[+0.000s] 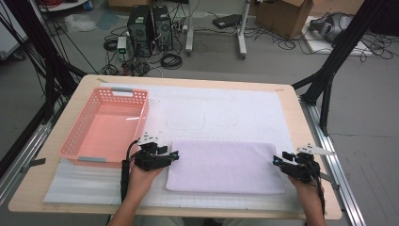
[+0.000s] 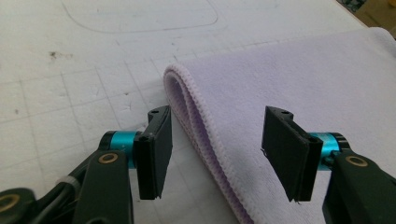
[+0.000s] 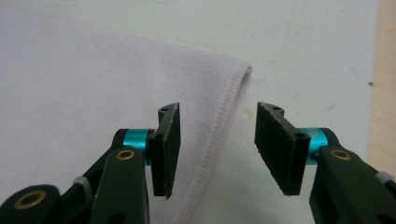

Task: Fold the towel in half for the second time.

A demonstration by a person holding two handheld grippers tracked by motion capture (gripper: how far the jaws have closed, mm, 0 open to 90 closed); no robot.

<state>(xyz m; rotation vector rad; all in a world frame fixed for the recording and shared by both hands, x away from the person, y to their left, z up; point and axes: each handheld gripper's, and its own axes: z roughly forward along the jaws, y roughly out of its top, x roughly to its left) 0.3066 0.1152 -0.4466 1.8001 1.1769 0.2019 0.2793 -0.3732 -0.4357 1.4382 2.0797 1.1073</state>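
Folded lilac towel (image 1: 225, 165) flat on the white mat (image 1: 226, 113), near the desk (image 1: 291, 101) front edge, long side across. Pink basket (image 1: 107, 126) just left of it, close behind the left claw (image 1: 175, 155). Bare mat behind the towel, up to the far edge.

Lower layers of the towel hidden under the top fold; forearms cut off at the bottom of the high view.

Left claw (image 2: 215, 149) at the towel's left end, jaws about halfway apart, astride the folded edge (image 2: 196, 121), pads not pressing. Right claw (image 1: 276, 160) at the right end, likewise half open (image 3: 217, 144), stitched hem (image 3: 219, 135) between the jaws, nothing gripped.
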